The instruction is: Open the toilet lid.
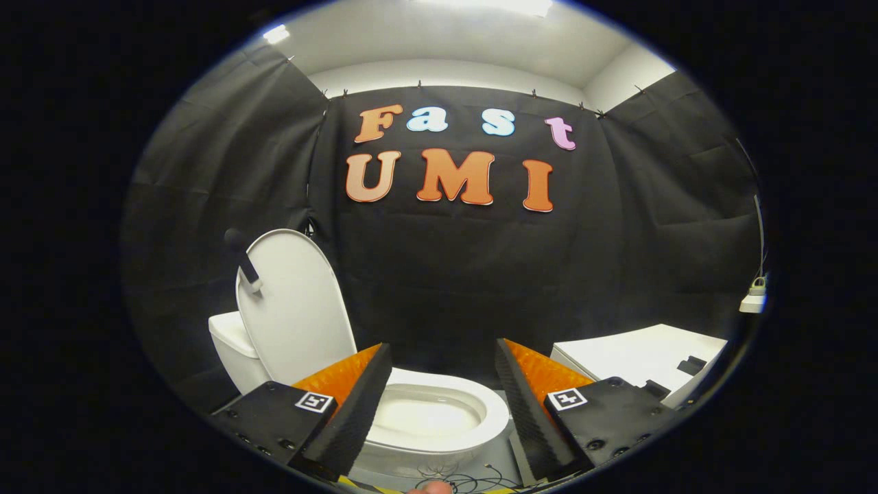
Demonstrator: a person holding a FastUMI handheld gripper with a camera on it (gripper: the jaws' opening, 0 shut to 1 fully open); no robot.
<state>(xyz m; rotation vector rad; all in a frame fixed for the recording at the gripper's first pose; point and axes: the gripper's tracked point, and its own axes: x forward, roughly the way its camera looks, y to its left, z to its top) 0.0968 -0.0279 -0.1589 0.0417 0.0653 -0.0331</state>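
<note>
The gripper [442, 357] is held with its two fingers [346, 412] spread wide apart, nothing between them but open air, and the toilet [439, 429] sits just ahead of and below them. The toilet lid [295, 309] is already raised: it stands nearly upright, leaning back against the white tank [230, 343], its long axis running up and down with the rounded end at the top and the hinged end down at the back of the bowl. Its pale inner face turns toward the fingers and slightly to the right. A dark handle [244, 259] is fixed near the lid's upper left edge, sticking up and outward past the rim. The white seat ring lies flat around the open bowl, with its narrow front end pointing toward the fingers. To the right, beyond the right finger, a white counter [638, 357] carries a small dark object [691, 365] near its far corner. Thin cables [459, 480] trail over the floor just in front of the toilet base.
</note>
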